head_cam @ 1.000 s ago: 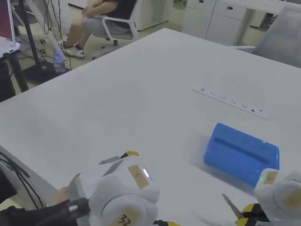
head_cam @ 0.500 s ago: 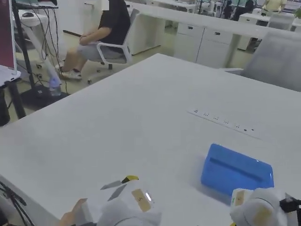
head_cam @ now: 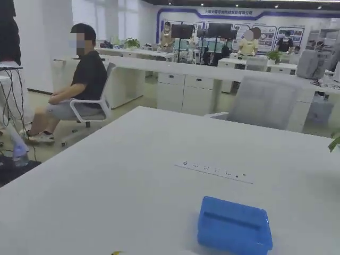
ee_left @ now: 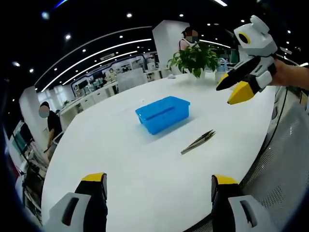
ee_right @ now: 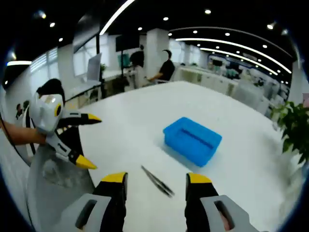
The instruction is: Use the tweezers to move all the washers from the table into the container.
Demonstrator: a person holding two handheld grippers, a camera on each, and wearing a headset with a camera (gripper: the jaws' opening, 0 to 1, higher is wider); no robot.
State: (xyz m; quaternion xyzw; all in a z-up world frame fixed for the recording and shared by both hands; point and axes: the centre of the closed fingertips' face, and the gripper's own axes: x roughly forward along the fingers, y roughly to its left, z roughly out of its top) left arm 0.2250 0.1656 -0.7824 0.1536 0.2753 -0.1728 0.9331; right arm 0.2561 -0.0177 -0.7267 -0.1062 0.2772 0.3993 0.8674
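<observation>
A blue rectangular container lies on the white table, near its front edge in the head view. Metal tweezers lie flat on the table between that container and me. My left gripper is open, well short of the tweezers, with nothing between its jaws. Also open and holding nothing, my right gripper hovers just above the near end of the tweezers, with the container beyond. Each gripper appears in the other's view: the right one and the left one.
A row of sockets is set into the table behind the container. A potted plant stands at the table's far end. A person sits on a chair off the table's left side. Desks and chairs fill the room beyond.
The head view has tilted up, so both grippers have slid out of its bottom edge and more of the room shows. The container stays where it was on the table.
</observation>
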